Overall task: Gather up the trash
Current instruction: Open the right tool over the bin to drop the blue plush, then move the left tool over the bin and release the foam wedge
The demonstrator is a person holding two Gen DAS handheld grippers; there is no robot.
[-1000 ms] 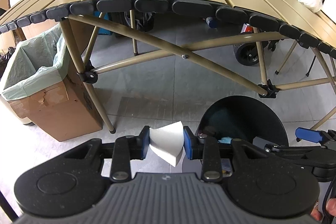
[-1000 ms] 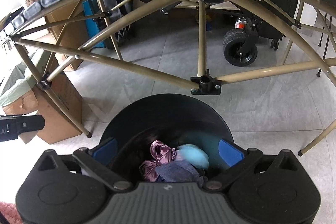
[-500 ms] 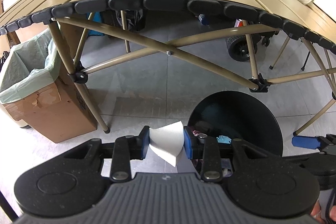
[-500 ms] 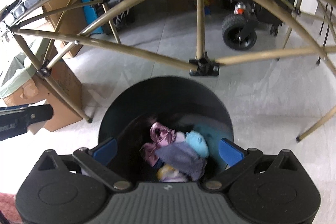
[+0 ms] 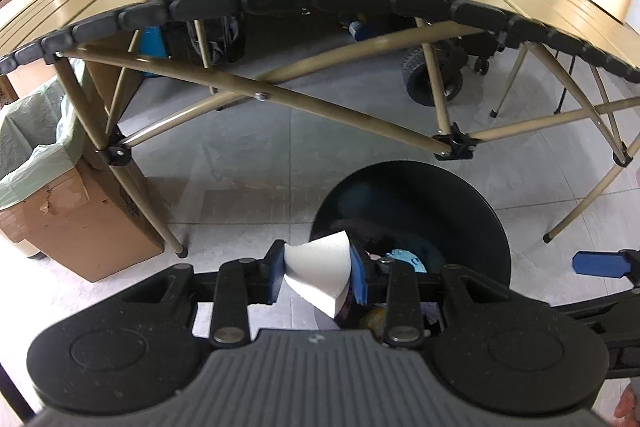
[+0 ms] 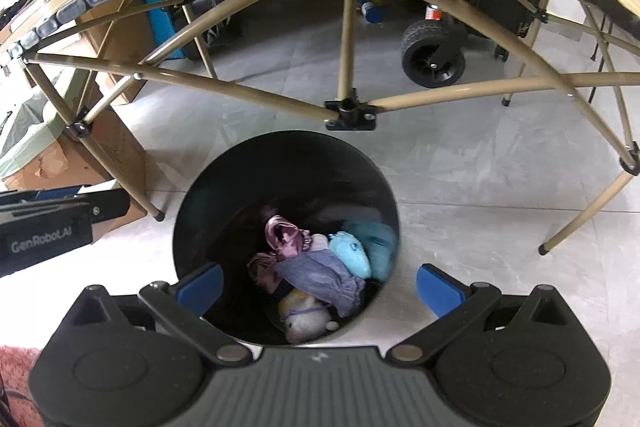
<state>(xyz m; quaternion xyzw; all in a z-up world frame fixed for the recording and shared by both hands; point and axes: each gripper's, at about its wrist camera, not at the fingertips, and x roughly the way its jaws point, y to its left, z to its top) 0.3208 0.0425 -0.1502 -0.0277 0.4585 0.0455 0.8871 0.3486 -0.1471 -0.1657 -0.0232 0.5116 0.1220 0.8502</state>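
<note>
Left wrist: claw (image 5: 318, 277) pinching paper (image 5: 316, 277).

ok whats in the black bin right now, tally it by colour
Seen from the right wrist view, inside the black bin:
pink/mauve: 1, a shiny crumpled piece
purple-grey: 1, a crumpled piece
light blue: 1, a soft item
white/cream: 1, a soft item
Total: 4 visible; anything buried underneath cannot be told.

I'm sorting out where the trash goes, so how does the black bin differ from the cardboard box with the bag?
The black bin is round, dark and unlined, with crumpled scraps inside; the cardboard box is square, brown and lined with a pale green bag, its contents hidden. Both stand open on the floor.
</note>
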